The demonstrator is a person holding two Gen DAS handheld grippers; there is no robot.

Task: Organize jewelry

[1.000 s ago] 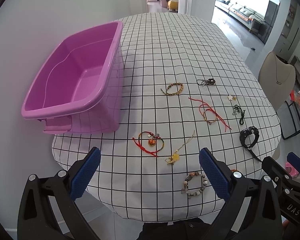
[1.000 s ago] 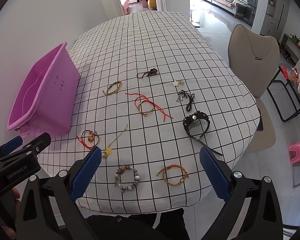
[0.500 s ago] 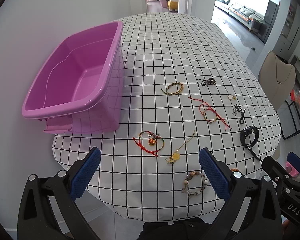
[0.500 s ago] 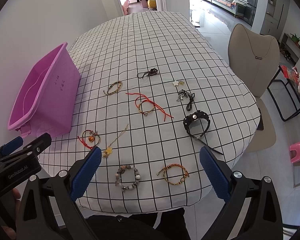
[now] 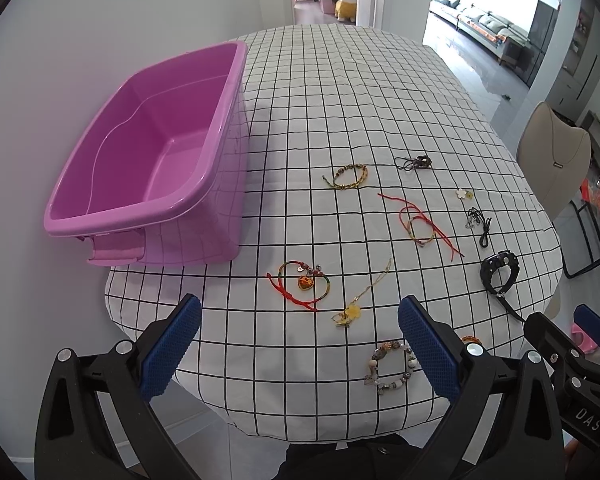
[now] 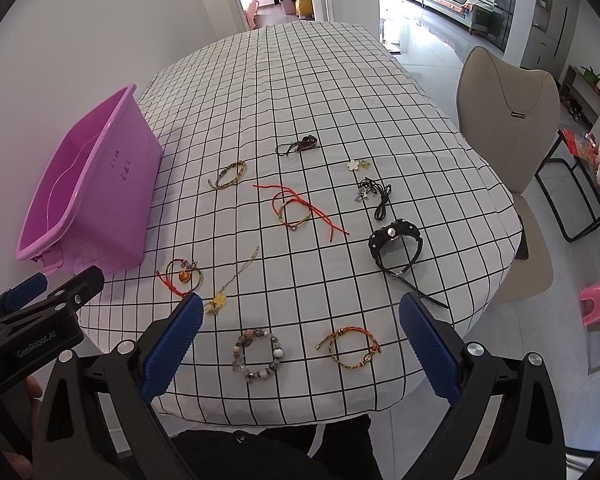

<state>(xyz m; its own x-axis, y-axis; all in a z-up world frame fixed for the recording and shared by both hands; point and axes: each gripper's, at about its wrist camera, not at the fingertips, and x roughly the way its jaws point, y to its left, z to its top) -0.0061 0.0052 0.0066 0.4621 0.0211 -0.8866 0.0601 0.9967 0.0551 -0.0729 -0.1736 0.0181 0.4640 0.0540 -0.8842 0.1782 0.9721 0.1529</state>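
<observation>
Both grippers are hovering above the near table edge with nothing held. The left gripper [image 5: 298, 346] is showing its jaws spread wide; the right gripper [image 6: 300, 346] is likewise wide open and empty.

The jewelry is lying scattered on the checked tablecloth [image 5: 340, 100], and the pink bin [image 5: 152, 148], at the left of the left wrist frame, is standing empty, so the step in hand appears to be the first pick.

Likely first targets:
- The beaded bracelet [image 6: 258, 356], lying at lower centre of the right wrist frame, between the right fingers.
- The braided orange bracelet [image 6: 350, 346], lying just to its right.
- The red cord bracelet with heart charm [image 5: 302, 284], lying nearest the bin.

To do the pick well:
1. Descend vertically over one side of the loop, not its centre.
2. Straddle the strand across its width, then close.
3. Avoid pinching the cloth.

The gold chain with yellow flower pendant [image 6: 232, 280] is the one clearly elongated piece. Its long axis is running diagonally, pendant end toward lower left, free end toward upper right of the right wrist frame. The black watch [image 6: 396, 246] is trailing its strap toward lower right.
</observation>
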